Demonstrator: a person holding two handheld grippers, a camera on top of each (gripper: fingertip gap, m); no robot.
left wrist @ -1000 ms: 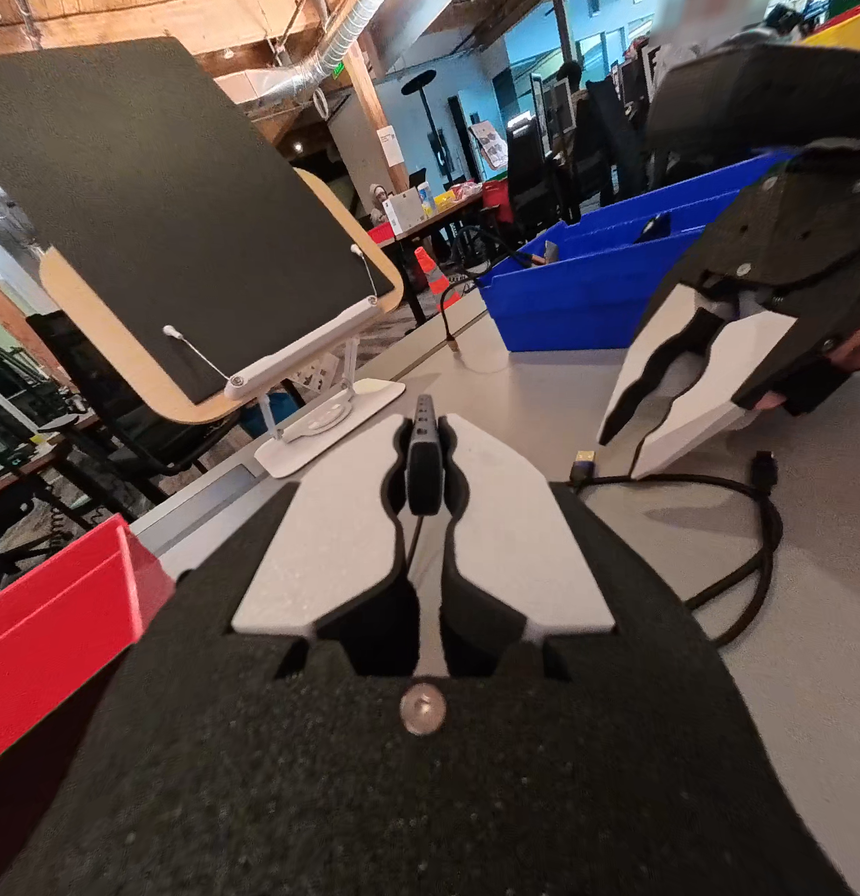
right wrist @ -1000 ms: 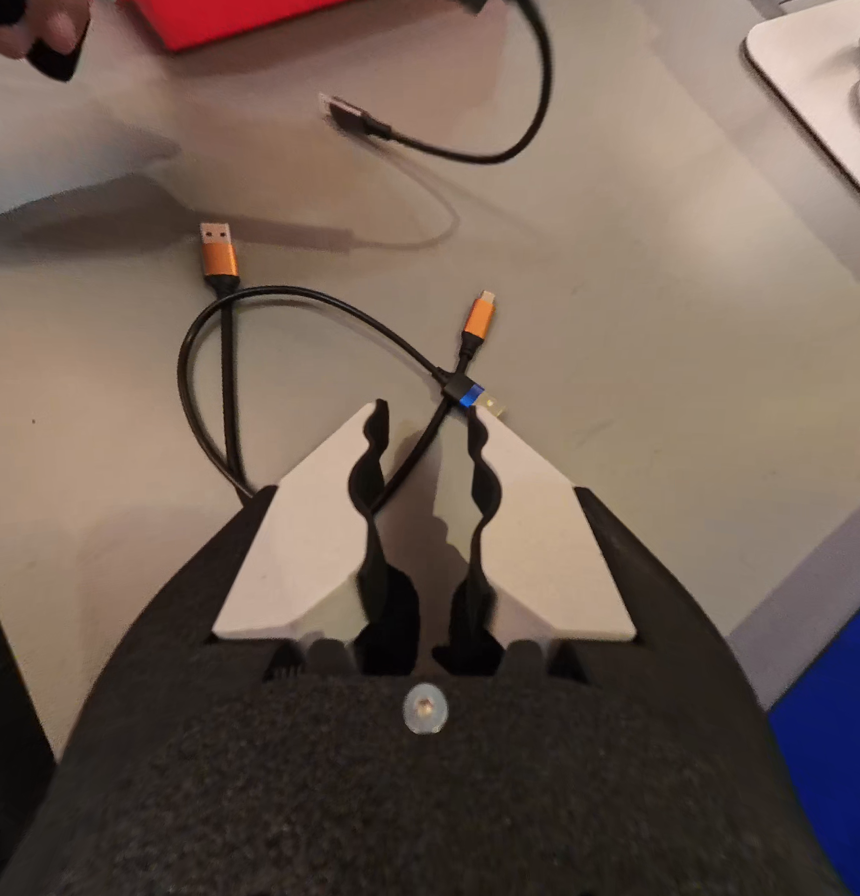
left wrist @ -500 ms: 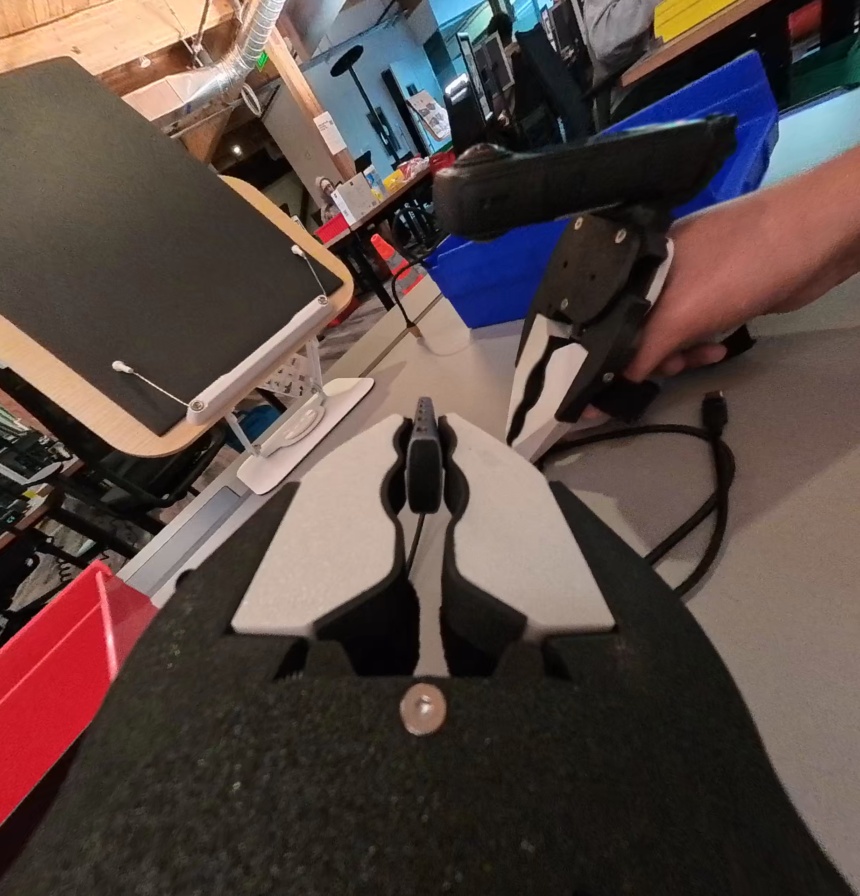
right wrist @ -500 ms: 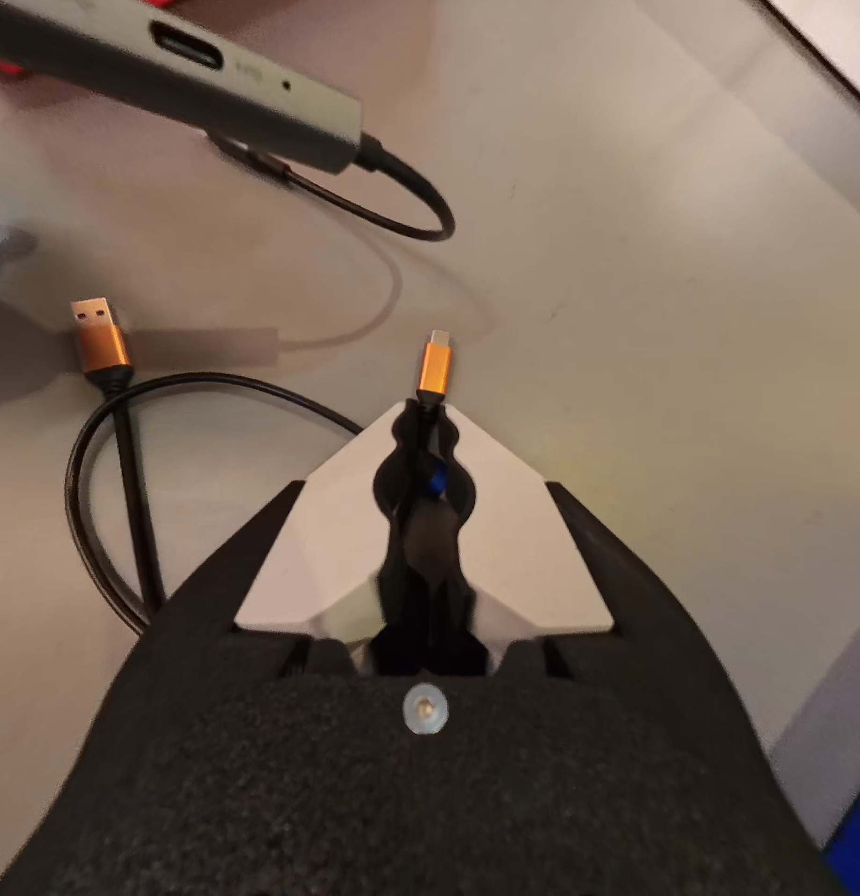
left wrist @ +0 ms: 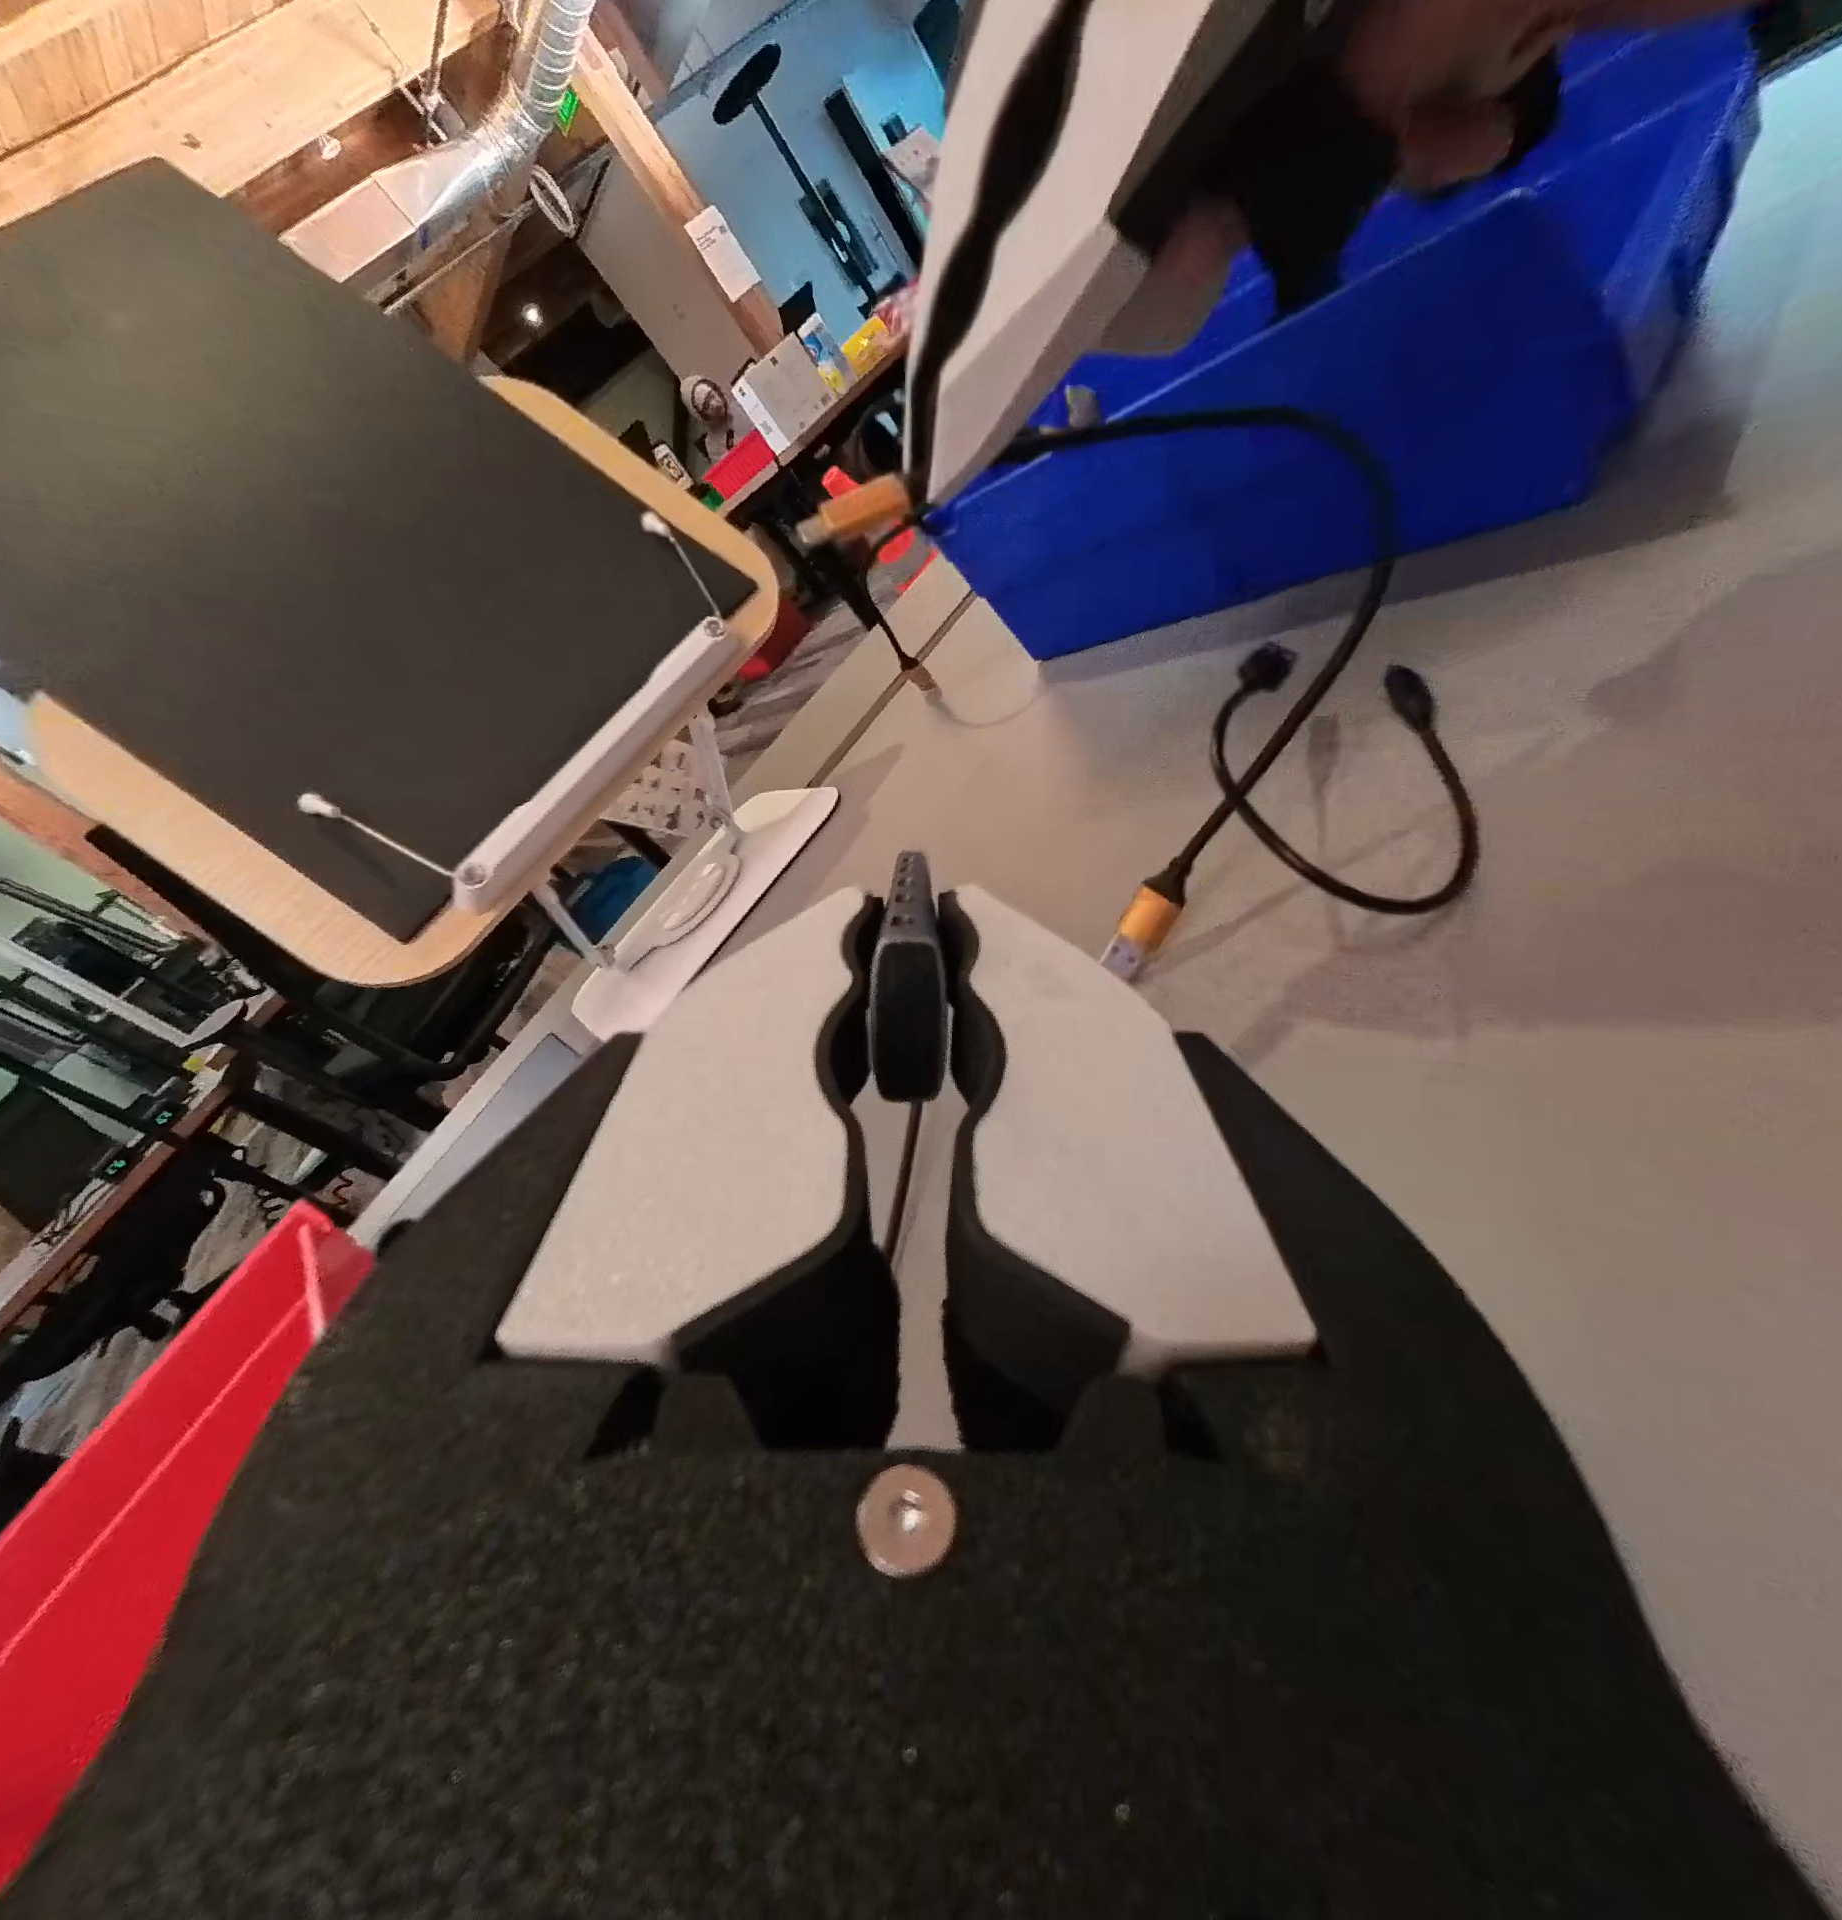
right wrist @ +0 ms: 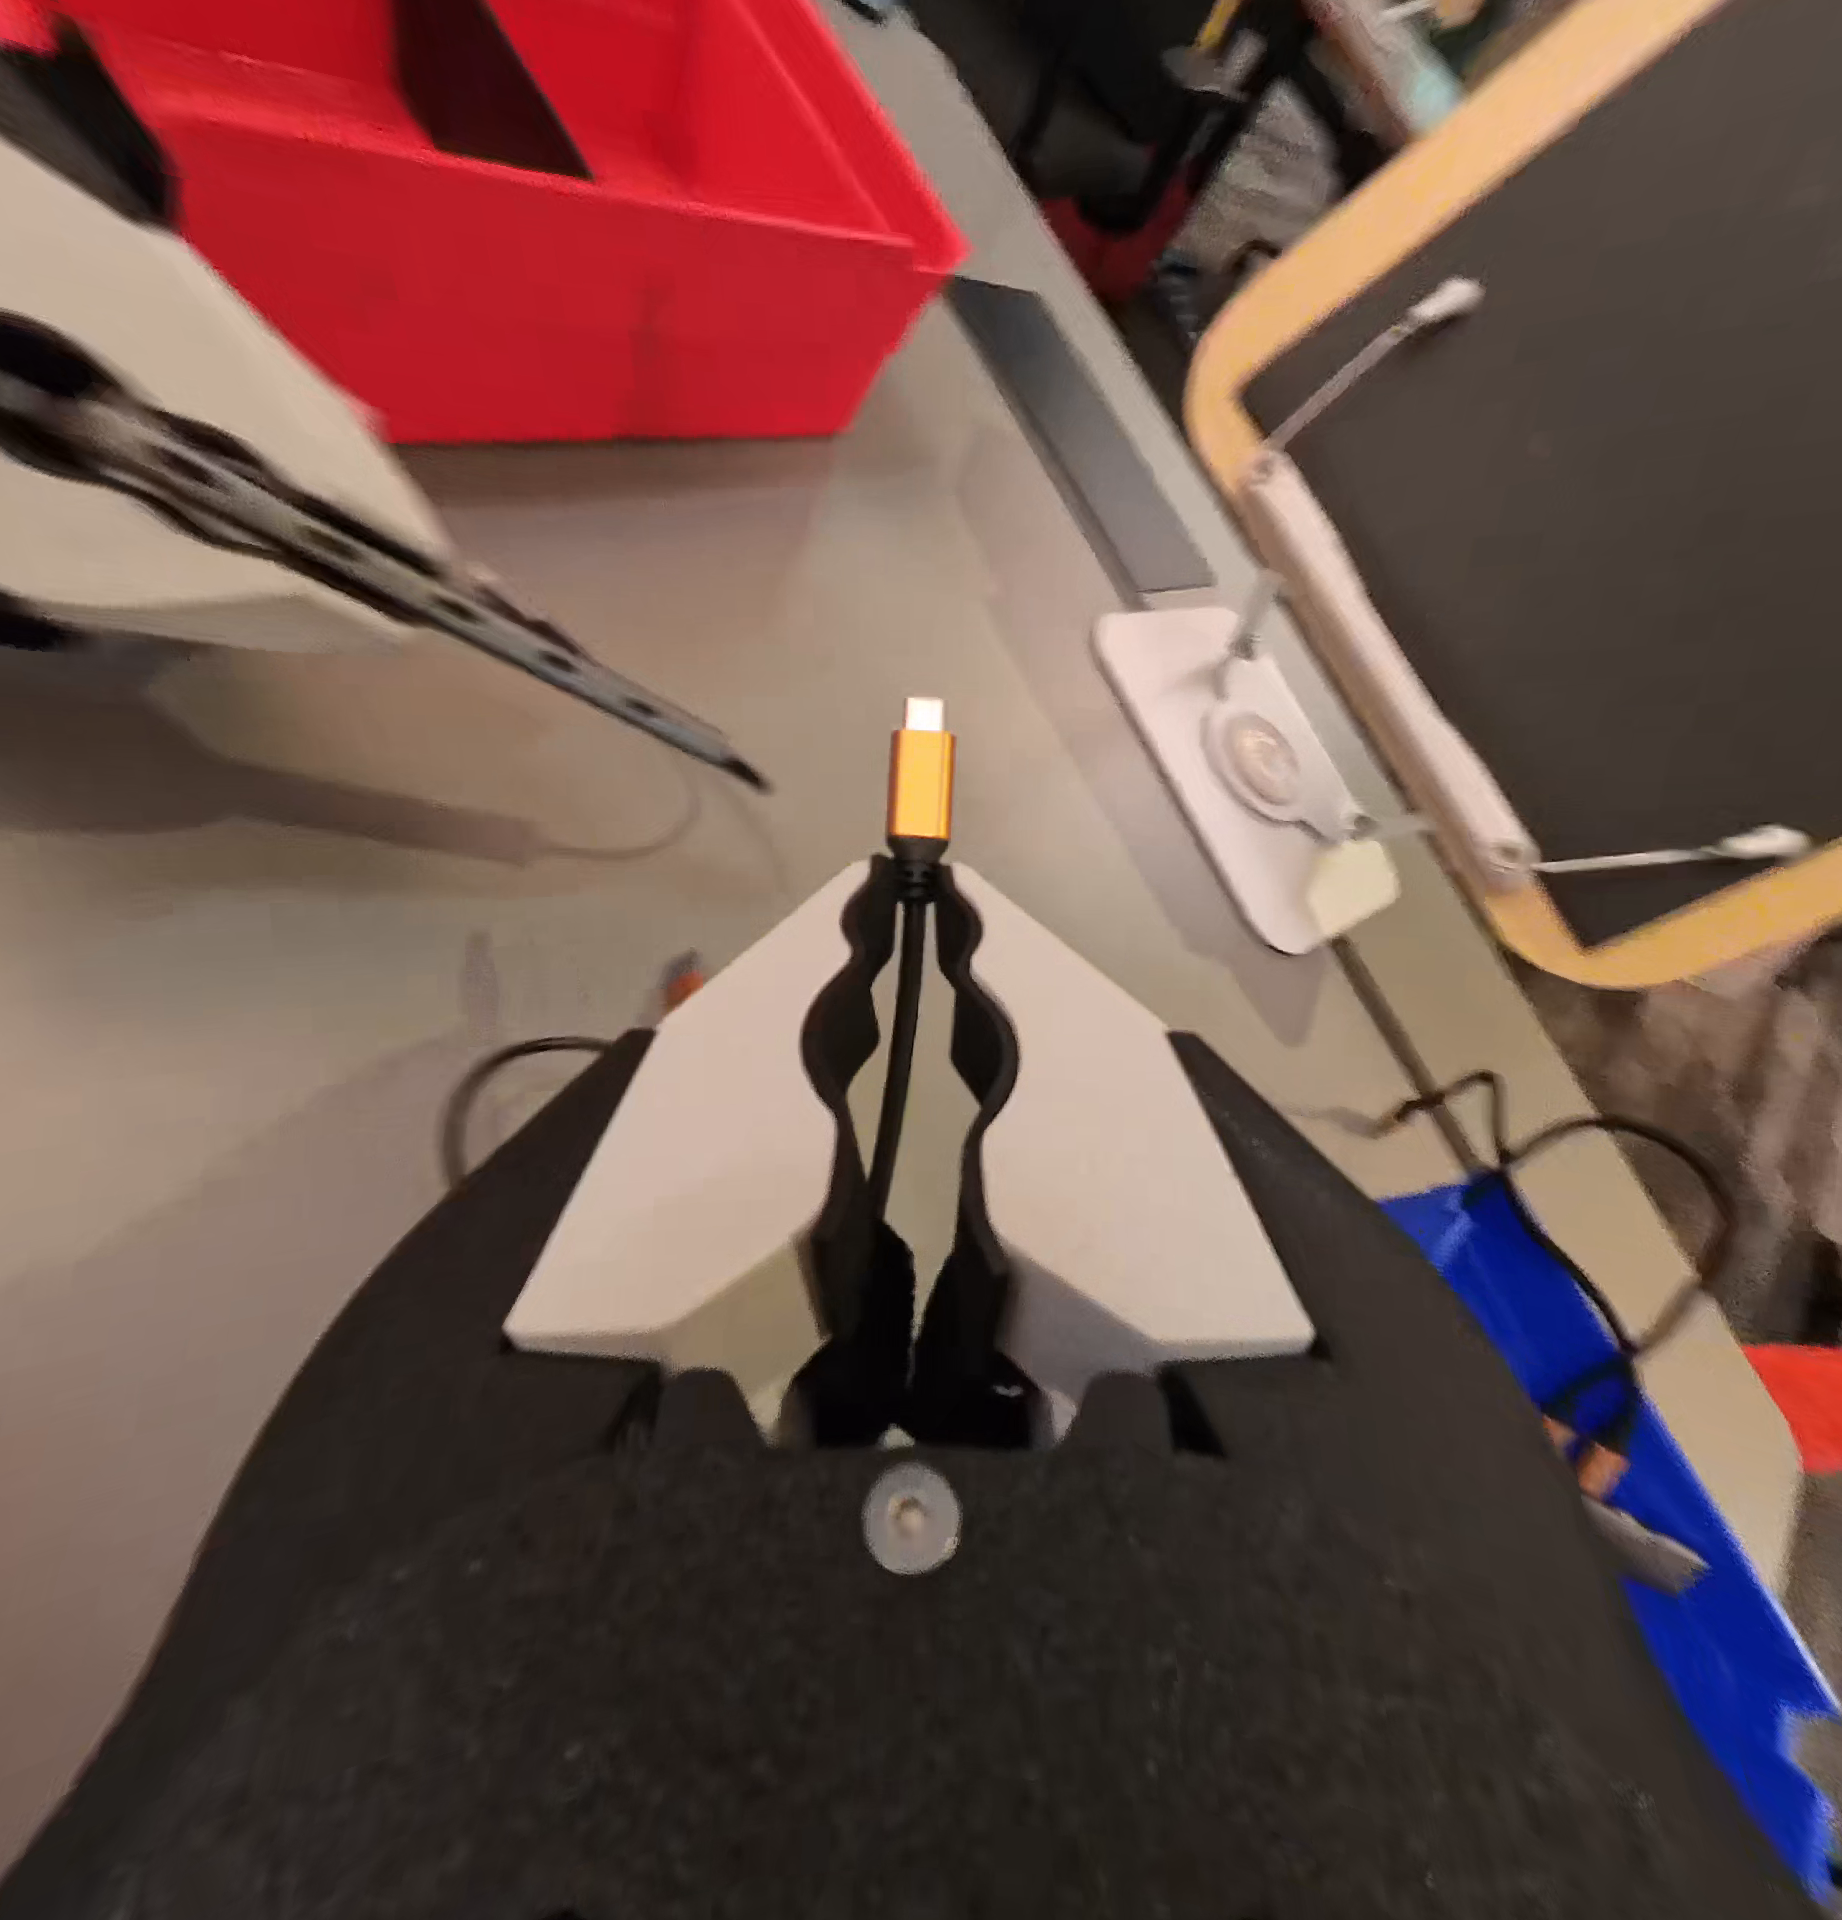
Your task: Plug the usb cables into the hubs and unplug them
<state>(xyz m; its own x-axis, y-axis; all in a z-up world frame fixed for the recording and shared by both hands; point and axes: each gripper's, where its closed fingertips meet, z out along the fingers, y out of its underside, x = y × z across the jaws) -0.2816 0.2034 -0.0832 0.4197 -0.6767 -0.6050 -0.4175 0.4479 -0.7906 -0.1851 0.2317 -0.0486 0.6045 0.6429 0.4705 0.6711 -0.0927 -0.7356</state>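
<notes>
Right gripper (right wrist: 909,883) clamped on the cable (right wrist: 896,1049) just behind its orange plug (right wrist: 921,784), plug projecting forward, aloft. Left gripper (left wrist: 906,935) closed on the hub (left wrist: 904,997), likewise aloft. Risk: thin-cable grip, plug likely to pivot and miss the port. Open table (left wrist: 1519,1091) between; red bin (right wrist: 543,301), blue bin (left wrist: 1364,468), tilted stand (right wrist: 1260,790) bordering beyond.

Bare table (right wrist: 688,582) lies open between the red bin (right wrist: 543,260) and the tilted board stand (right wrist: 1249,769); the hub (right wrist: 460,603) crosses it.
</notes>
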